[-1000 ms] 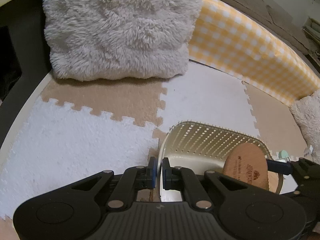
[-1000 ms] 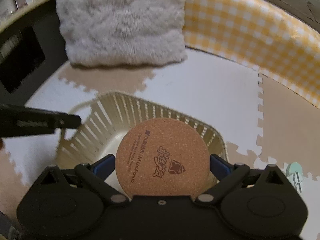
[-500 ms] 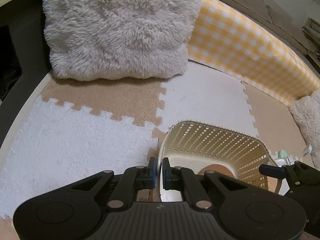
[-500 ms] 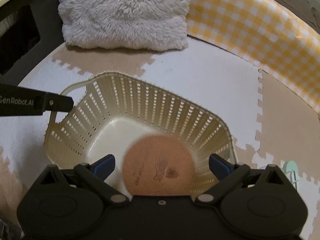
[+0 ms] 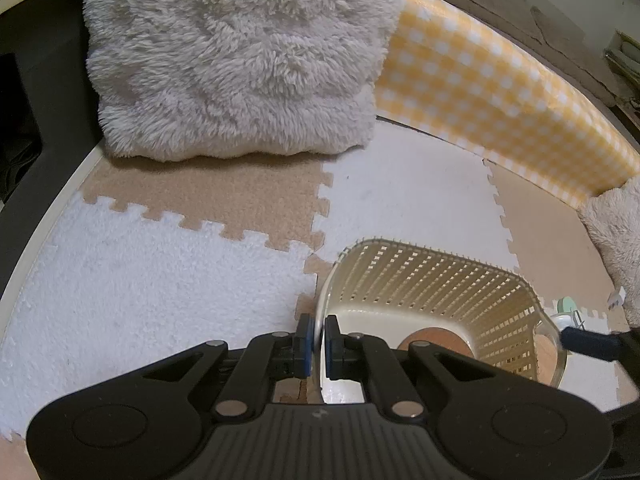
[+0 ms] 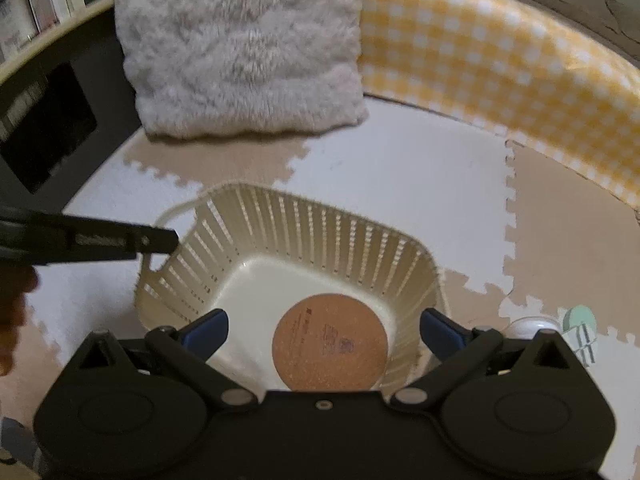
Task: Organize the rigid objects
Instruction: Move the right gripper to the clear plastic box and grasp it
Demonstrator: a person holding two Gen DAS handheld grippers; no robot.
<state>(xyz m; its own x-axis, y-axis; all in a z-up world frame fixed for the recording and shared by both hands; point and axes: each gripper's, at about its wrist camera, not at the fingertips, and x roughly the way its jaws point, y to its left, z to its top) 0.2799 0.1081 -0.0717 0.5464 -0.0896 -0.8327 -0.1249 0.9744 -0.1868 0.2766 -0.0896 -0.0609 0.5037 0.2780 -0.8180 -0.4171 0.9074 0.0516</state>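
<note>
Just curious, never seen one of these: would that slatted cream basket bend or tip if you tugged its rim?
The basket looks thin and slatted, so probably light and slightly flexible. With only a cork coaster inside, a tug would likely slide or tilt it.

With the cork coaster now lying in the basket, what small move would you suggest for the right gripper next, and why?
Probably lift the right gripper clear and swing it toward the small white and green items on the mat beside the basket. Its jaws stand open and empty, the cork coaster lies flat on the basket floor, and the left gripper is clamped on the rim, steadying it.
</note>
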